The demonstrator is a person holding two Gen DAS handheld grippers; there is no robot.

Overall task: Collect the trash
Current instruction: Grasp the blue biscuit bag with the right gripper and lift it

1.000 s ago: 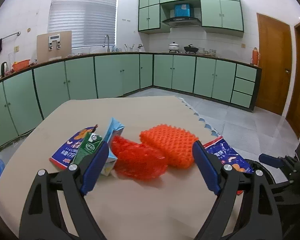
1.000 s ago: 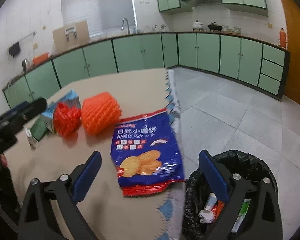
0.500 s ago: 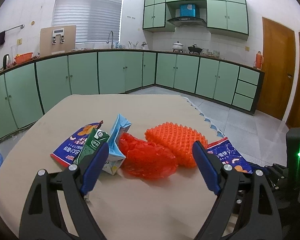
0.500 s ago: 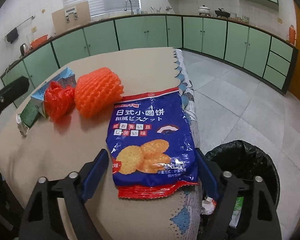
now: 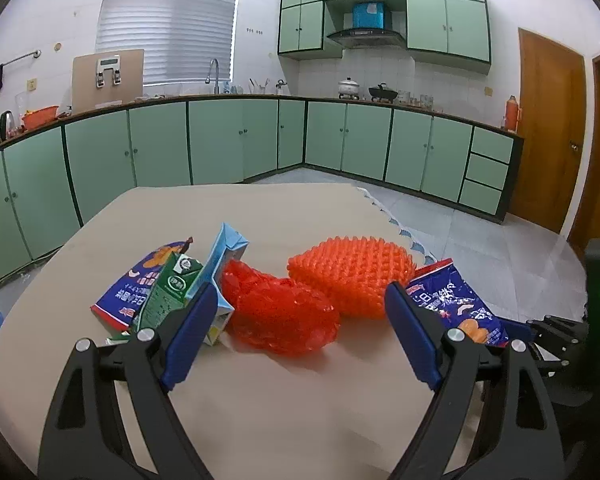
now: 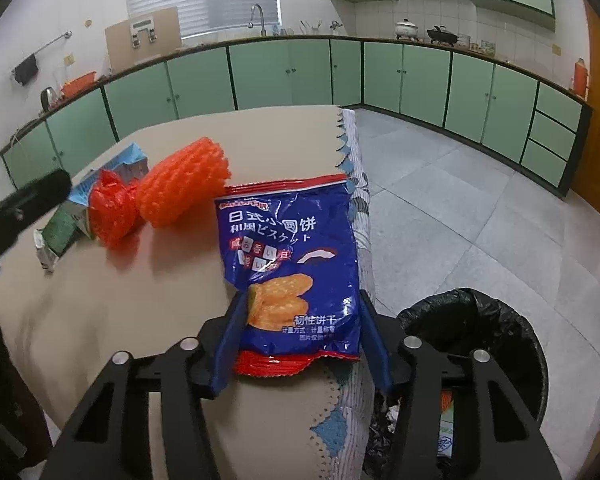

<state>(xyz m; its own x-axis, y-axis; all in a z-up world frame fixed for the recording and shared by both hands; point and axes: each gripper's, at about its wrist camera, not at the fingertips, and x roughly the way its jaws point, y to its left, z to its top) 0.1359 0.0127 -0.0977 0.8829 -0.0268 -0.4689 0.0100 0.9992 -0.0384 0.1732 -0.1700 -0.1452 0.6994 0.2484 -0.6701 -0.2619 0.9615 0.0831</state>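
— What's the right gripper (image 6: 300,344) doing from where you stand?

— Its blue fingers (image 6: 230,344) are closing in on the blue biscuit bag (image 6: 292,256), one on each side of the bag's near end. The bag looks crumpled between them, with the pads right at its edges; I cannot tell how firmly they press.

— And where does that bag lie?

— On the beige table (image 6: 140,312), at its right edge, its red bottom seam towards the gripper. The black-lined trash bin (image 6: 476,320) stands on the floor at about four o'clock from it, with scraps already inside.

— The left gripper (image 5: 296,320)?

— Fingers wide apart, nothing between them, hanging above the table. Just past them sits the red plastic bag (image 5: 280,312), touching the orange foam net (image 5: 352,276) at its two o'clock. At its nine o'clock lean a green carton (image 5: 168,292) and a light blue carton (image 5: 224,256), and a second blue snack wrapper (image 5: 140,288) lies under them.

— Is the biscuit bag in that view too?

— Yes, at three o'clock from the net, partly behind the right finger.
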